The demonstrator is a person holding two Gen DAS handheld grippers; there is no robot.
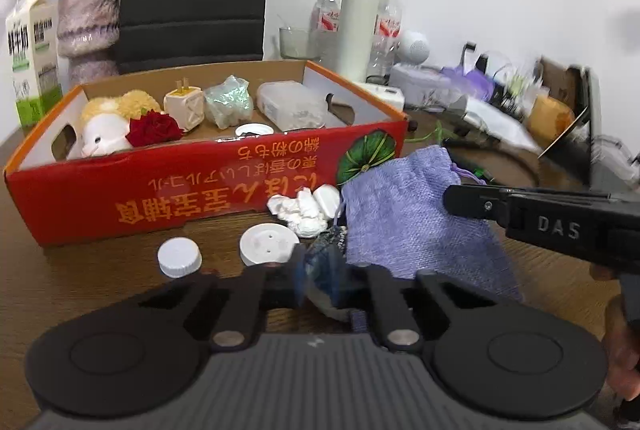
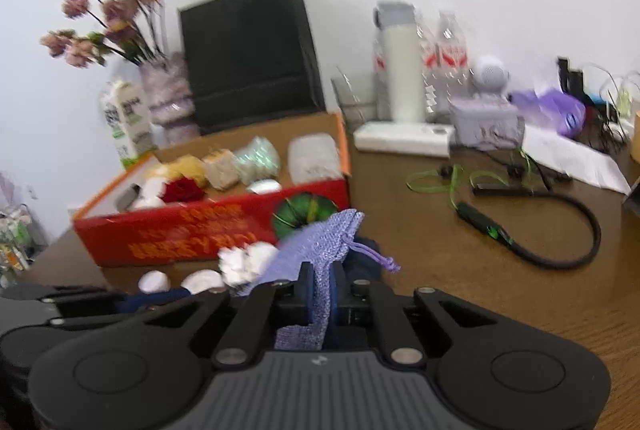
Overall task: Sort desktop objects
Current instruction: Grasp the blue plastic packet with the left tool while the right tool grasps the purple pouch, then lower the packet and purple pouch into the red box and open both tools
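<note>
My left gripper [image 1: 326, 270] is shut on a small dark blue patterned pouch [image 1: 326, 254], held just above the wooden desk. My right gripper [image 2: 322, 290] is shut on a purple drawstring bag [image 2: 320, 246]; the bag [image 1: 404, 213] hangs to the right of the dark pouch. In the left wrist view the right gripper's body [image 1: 560, 222] comes in from the right. A red cardboard box [image 1: 192, 189] behind holds a plush toy [image 1: 108, 129], a red rose [image 1: 154, 127], a plug [image 1: 184, 105] and plastic-wrapped items.
On the desk before the box lie a white bottle cap [image 1: 179, 256], a white disc [image 1: 269, 244] and crumpled white paper [image 1: 302, 209]. A green-and-black neckband earphone [image 2: 520, 222] lies right. A vase, milk carton, black bag, thermos and bottles stand at the back.
</note>
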